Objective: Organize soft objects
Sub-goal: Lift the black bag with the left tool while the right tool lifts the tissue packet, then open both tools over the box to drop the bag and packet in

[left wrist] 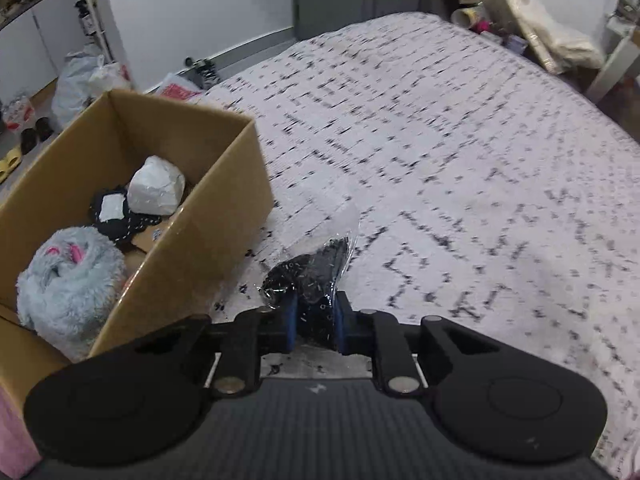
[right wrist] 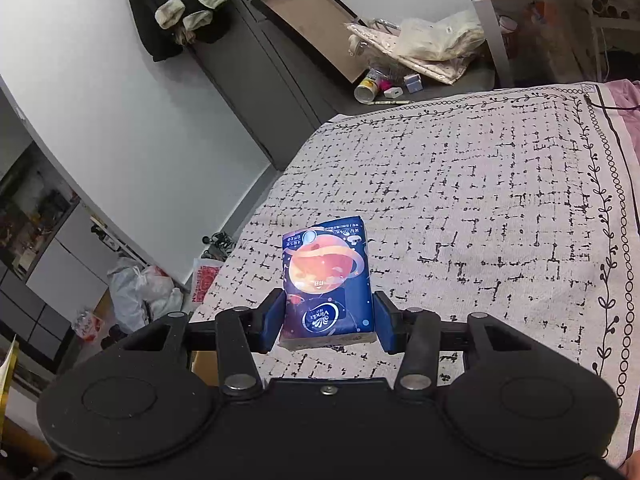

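Note:
My left gripper is shut on a black soft item in a clear plastic bag, held above the bed just right of an open cardboard box. Inside the box lie a fluffy grey-blue plush, a white wrapped bundle and a black item with a white label. My right gripper is shut on a blue Vinda tissue pack with an orange planet print, held above the bed.
The bed has a white cover with black dashes. Plastic bags and shoes lie on the floor at the left. A dark wardrobe, a picture frame and clutter stand beyond the bed.

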`<state>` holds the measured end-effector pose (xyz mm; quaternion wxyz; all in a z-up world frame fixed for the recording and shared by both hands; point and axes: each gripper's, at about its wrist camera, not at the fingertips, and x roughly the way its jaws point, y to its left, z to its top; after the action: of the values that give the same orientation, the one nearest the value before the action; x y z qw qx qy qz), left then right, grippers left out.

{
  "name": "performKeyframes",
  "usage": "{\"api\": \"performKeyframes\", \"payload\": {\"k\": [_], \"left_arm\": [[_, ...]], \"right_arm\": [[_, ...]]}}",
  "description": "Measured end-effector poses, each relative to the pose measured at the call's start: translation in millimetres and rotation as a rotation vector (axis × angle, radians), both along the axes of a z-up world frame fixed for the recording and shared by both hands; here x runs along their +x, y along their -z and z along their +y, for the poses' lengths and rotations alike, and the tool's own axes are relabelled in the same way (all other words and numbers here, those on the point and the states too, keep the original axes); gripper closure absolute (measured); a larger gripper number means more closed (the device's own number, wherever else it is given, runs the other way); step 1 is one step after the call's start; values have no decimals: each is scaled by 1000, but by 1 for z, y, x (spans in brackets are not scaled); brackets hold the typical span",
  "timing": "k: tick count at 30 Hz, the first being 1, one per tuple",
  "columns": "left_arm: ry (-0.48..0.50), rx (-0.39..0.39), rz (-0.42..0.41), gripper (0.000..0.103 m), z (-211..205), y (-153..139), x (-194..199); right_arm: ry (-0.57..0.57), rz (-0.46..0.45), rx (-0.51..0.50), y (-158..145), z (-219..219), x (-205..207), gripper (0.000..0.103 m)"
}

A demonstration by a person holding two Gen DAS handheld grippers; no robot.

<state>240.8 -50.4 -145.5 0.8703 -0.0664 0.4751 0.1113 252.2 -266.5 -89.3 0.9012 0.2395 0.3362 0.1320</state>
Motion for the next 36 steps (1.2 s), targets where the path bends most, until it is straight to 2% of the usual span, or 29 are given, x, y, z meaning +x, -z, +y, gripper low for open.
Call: {"api": "performKeyframes", "payload": {"k": [7,19,28,36], "left_arm": [[40,-62,-71,86,1,-38,-12],[26,-135,-167,86,35,-92,-26],[-30,-163,-216,86,81,-113,-36],[-87,-193,-215,86,120,-111,-37]], "right_arm": [[-13,-21,-1,-5,3,-4,57],[-80,-57,-13,-11,27,-10,57],[-146,-70,-30,-10,53,-12,57],[-208,-75,-37,-8,79,-16,57]]}}
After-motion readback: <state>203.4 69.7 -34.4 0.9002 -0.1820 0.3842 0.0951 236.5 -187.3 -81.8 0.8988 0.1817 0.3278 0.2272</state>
